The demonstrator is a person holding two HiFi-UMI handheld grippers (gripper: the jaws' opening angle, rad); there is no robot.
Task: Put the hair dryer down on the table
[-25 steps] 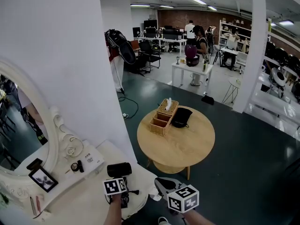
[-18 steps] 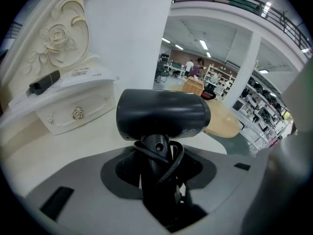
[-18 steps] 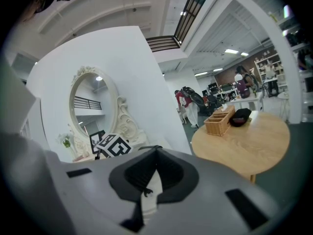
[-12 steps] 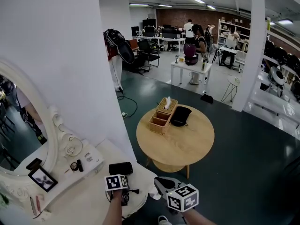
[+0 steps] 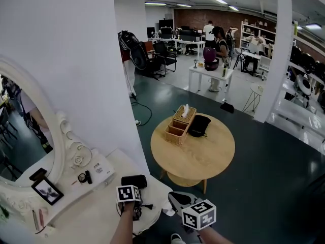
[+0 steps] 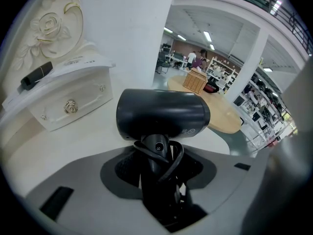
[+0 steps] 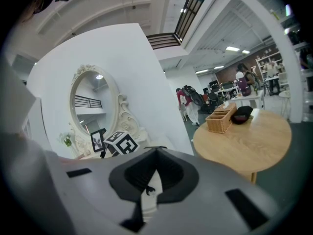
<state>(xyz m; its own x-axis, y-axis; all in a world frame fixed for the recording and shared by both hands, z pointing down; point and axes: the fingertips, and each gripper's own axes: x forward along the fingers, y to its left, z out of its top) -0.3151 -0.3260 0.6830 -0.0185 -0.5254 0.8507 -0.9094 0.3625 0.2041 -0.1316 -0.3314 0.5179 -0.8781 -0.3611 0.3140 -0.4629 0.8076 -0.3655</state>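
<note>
The white dressing table (image 5: 91, 220) takes up the near left. The hair dryer (image 6: 164, 114) is low over its bare top by the front edge, barrel lying crosswise, handle and wound cord clamped in the left gripper (image 6: 159, 180). Whether it touches the top I cannot tell. Lowering looks almost done; letting go is left. The right gripper (image 7: 149, 190) hangs off the table's edge, jaws narrow and empty

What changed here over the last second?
Very little. The left tongs, gripping the dryer by its handle, tipped slightly, so that their marker cube moved closer to the dryer's head. Nothing was taken hold of or let go. The dryer and the right tongs stayed where they were.
</note>
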